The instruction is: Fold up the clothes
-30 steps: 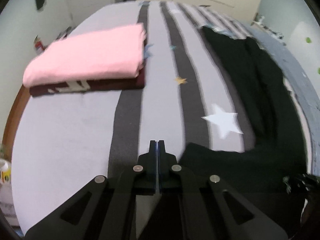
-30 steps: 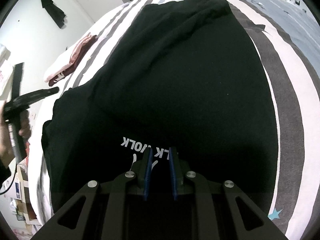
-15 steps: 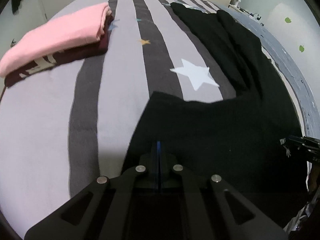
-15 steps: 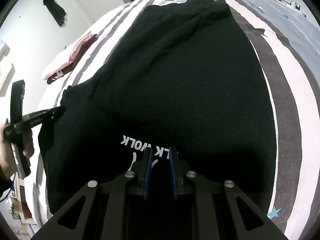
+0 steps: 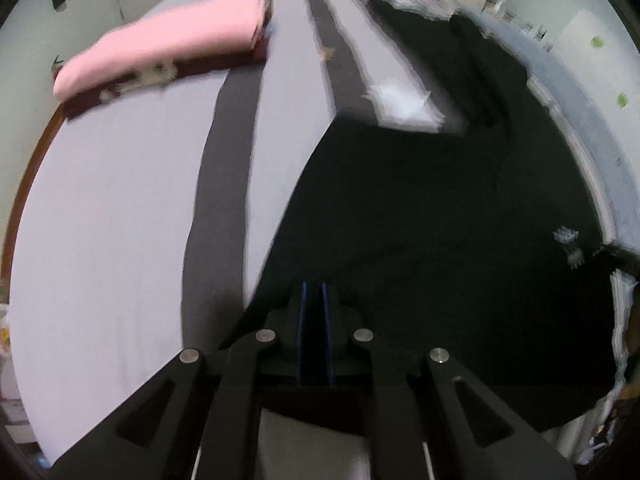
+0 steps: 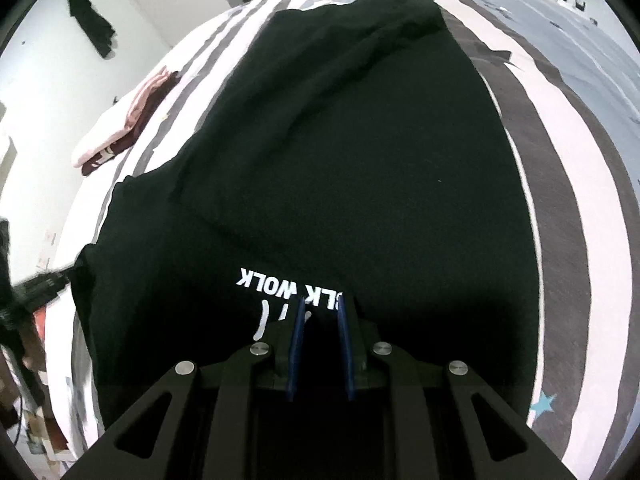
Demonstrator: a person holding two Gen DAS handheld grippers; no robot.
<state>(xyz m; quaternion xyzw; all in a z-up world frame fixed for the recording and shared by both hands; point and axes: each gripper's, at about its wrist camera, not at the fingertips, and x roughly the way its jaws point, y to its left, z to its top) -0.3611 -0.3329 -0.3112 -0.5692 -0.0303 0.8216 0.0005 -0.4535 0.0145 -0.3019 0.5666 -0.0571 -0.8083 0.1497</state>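
lettering on the black garment [image 6: 340, 168] is the only text that reads: white caps, upside down from the right wrist cam, "wolk" clear, then "lk" partly cut off by the right gripper [image 6: 322, 312]; a couple of white curved strokes sit under it, can't make them out.

going l to r in the left wrist view: folded pink garment [image 5: 168, 48] stacked on a folded maroon garment [image 5: 160, 76] w/ a pale print, too blurred to read, near the far left side of the bed [image 5: 120, 200]. sheet is pale w/ dark grey stripes, one small orange star and a big white star [image 5: 400, 100] just beside the black garment's [image 5: 440, 220] edge. the black garment lies spread over the right half of the bed, near corner just at the left gripper [image 5: 314, 292]. left gripper jaws have just been opening, now a narrow slit; it's over the garment's corner, but dark cloth on dark gap, can't tell if any fabric is pinched.

right wrist view, l to r: left gripper [image 6: 44, 284] blurred at the garment's left edge, the stack further up the bed, black garment across the middle, striped sheet w/ a small blue star [image 6: 542, 404] at right. right gripper's blue pads stand a little apart over the printed area; can't tell if cloth is caught btw them.
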